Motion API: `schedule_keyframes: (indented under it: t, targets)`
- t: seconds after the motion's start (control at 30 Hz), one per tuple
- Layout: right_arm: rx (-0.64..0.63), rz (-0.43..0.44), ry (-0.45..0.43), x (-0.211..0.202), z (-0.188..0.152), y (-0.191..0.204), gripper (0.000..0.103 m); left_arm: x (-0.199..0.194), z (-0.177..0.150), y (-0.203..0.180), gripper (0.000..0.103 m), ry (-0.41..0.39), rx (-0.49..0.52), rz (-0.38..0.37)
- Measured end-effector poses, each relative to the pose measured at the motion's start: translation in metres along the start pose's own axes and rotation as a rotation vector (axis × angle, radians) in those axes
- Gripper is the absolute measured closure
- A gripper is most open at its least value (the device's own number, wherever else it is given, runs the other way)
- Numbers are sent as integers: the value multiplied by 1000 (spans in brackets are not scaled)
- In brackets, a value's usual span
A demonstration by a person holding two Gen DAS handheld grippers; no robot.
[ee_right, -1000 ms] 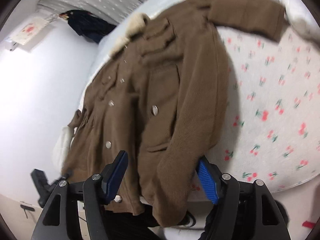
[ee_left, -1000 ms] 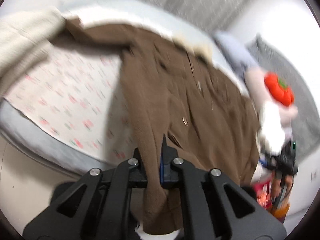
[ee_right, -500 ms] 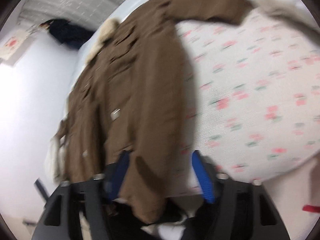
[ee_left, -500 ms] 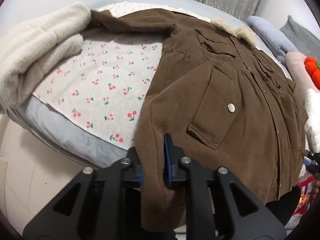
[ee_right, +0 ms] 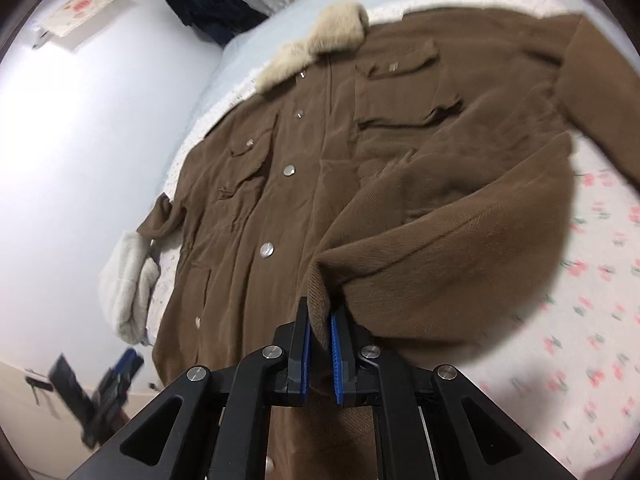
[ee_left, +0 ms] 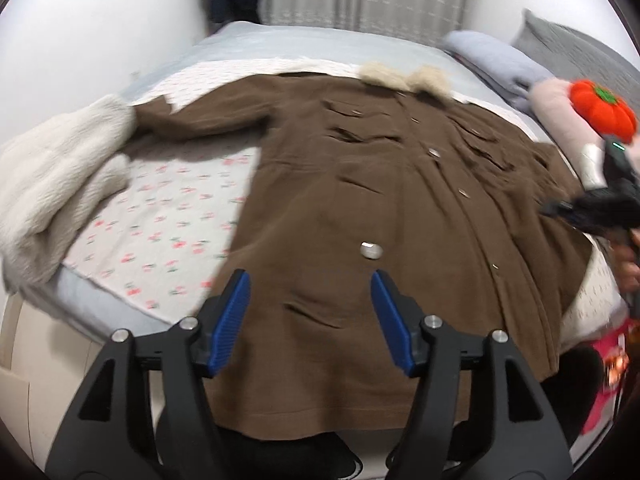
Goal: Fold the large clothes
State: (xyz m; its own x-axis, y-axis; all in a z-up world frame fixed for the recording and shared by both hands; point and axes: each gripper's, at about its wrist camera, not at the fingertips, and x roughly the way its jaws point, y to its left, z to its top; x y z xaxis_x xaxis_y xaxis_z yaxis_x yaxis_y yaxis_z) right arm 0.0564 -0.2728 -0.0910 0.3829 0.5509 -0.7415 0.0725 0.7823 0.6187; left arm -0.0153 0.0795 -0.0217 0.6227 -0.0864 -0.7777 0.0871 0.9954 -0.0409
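A large brown coat (ee_left: 360,184) with a cream fur collar (ee_left: 400,76) lies face up, spread across the bed. My left gripper (ee_left: 310,316) hovers over the coat's lower front near the hem. Its jaws are opening, and the blue pads (ee_left: 230,320) stand wide apart without pressing the cloth. In the right wrist view my right gripper (ee_right: 319,328) is shut on the cuff of a coat sleeve (ee_right: 440,248), which arches up over the coat's front (ee_right: 280,200). That gripper also shows, blurred, at the right edge of the left wrist view (ee_left: 592,208).
A cream fluffy garment (ee_left: 52,184) lies bunched at the bed's left edge. The cherry-print sheet (ee_left: 168,216) shows beside the coat. Pillows and an orange pumpkin plush (ee_left: 600,108) crowd the right side. The bed edge (ee_left: 80,304) runs just before my left gripper.
My left gripper let go of the coat's edge and opened wide. My right gripper shut on the sleeve cuff and carried it across. The coat now lies flatter.
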Motion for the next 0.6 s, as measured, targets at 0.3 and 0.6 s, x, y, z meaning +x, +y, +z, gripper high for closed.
schedule_keyframes:
  t: [0.3, 0.6]
  targets:
    - [93, 164, -29, -10, -20, -18, 66, 17, -6, -5, 39, 57, 22, 13]
    - [17, 6, -96, -70, -74, -22, 34, 37, -12, 48, 34, 105, -39, 136]
